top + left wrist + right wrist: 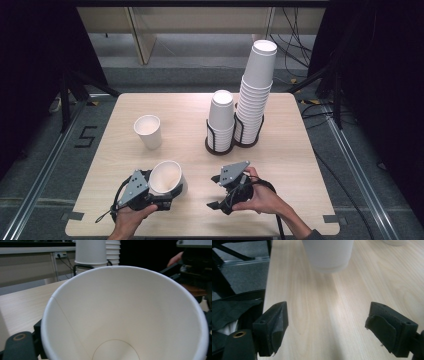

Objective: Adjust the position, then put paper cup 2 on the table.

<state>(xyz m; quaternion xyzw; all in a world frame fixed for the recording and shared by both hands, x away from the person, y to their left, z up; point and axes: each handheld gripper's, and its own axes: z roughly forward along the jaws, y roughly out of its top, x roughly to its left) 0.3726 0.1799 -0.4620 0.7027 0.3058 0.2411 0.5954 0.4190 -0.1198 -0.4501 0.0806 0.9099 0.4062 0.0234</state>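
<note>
A white paper cup (167, 177) is tilted near the table's front left, its mouth facing up and toward me, with my left gripper (170, 195) shut on its wall. In the left gripper view the cup's empty inside (125, 315) is close up, and one black finger (20, 347) shows at the lower left. My right gripper (215, 192) hovers low over the table just right of that cup, jaws wide open and pointing left. Nothing lies between its fingers (327, 332); the base of a cup (328, 255) stands ahead of them.
A second paper cup (148, 131) stands upright at the table's left middle. Two stacks of cups sit in black wire holders at the back: a short stack (221, 120) and a tall stack (255, 95). The wooden table (300, 165) has bare room at the right.
</note>
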